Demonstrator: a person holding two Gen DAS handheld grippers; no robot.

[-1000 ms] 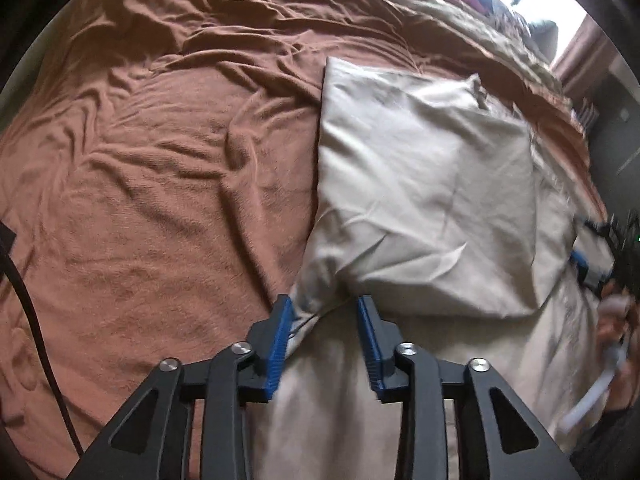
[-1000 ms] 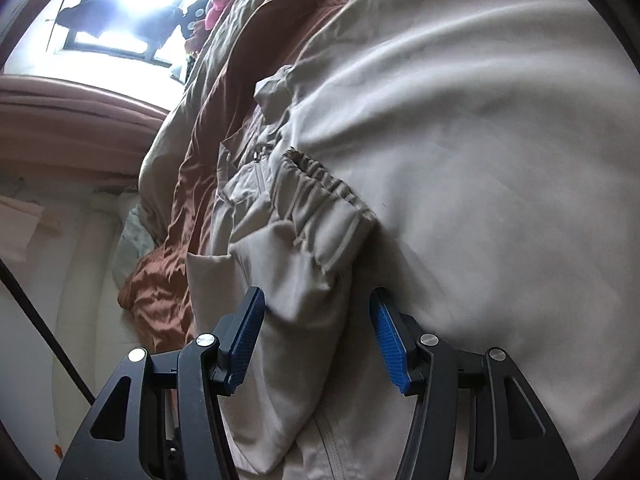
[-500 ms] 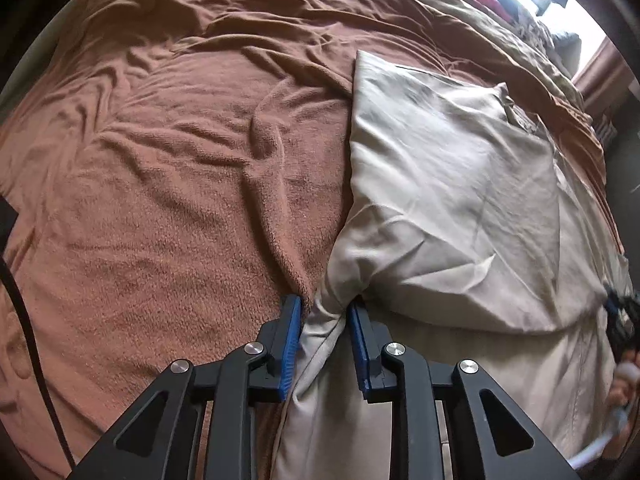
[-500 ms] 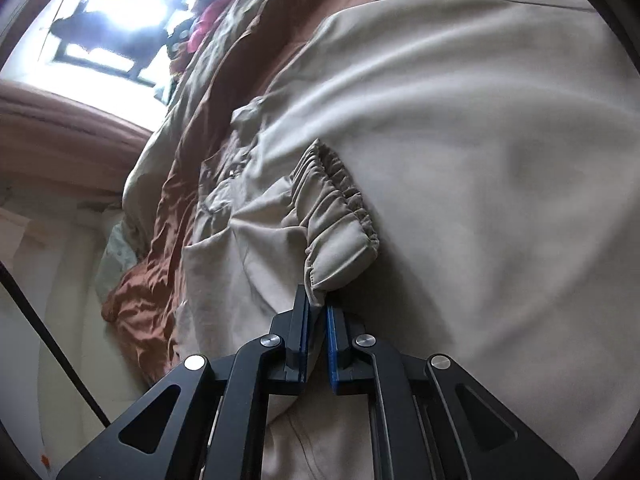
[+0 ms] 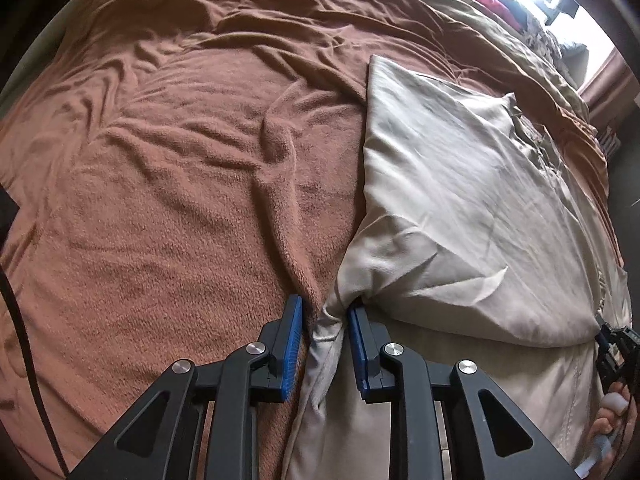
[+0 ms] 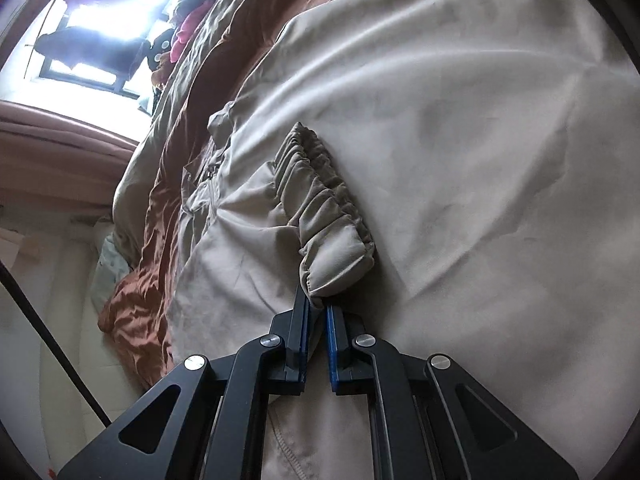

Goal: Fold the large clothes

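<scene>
Left gripper (image 5: 325, 320) pinches a bunched fold of the beige jacket (image 5: 460, 200) on a brown blanket (image 5: 180, 200); right gripper (image 6: 318, 312), jaws pressed together, pinches its elastic cuff (image 6: 332, 216).

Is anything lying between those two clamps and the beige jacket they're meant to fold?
Nothing visible. The left gripper already pinches a bunched edge of the jacket, and the right gripper is shut on fabric just below the elastic cuff.
</scene>
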